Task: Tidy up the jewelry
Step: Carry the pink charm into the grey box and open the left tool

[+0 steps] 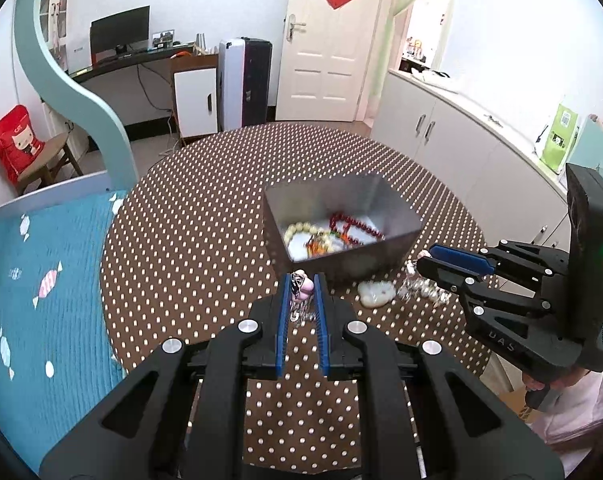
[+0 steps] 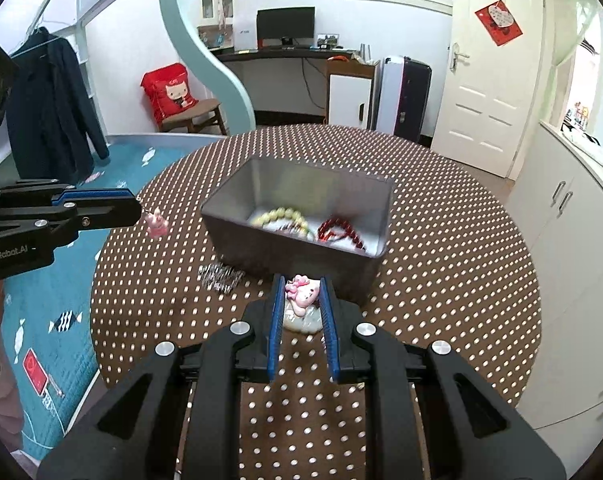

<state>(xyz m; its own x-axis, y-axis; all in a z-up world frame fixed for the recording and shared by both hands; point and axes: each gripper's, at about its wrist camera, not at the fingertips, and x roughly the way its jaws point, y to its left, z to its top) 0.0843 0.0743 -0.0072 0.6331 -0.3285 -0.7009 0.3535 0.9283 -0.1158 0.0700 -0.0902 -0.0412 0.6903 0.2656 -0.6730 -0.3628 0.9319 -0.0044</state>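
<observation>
A grey metal box (image 1: 397,216) (image 2: 261,236) stands mid-table and holds a cream bead bracelet (image 1: 297,229) (image 2: 279,214) and a red bead bracelet (image 1: 351,226) (image 2: 339,232). My left gripper (image 1: 304,284) (image 2: 139,205) is shut on a pink charm hair clip (image 1: 303,290) (image 2: 156,222), held above the table left of the box. My right gripper (image 2: 301,288) (image 1: 425,258) is shut on a pink bunny charm (image 2: 303,292) just in front of the box. A white flat ornament (image 1: 375,294) (image 2: 303,322) and clear crystal beads (image 1: 421,288) lie on the table below it.
The round table (image 1: 205,220) (image 2: 461,240) has a brown polka-dot cloth. A striped silver hair clip (image 2: 220,276) lies left of the box front. A bed with a teal quilt (image 1: 41,280) borders the table on the left; white cabinets (image 1: 461,140) on the right.
</observation>
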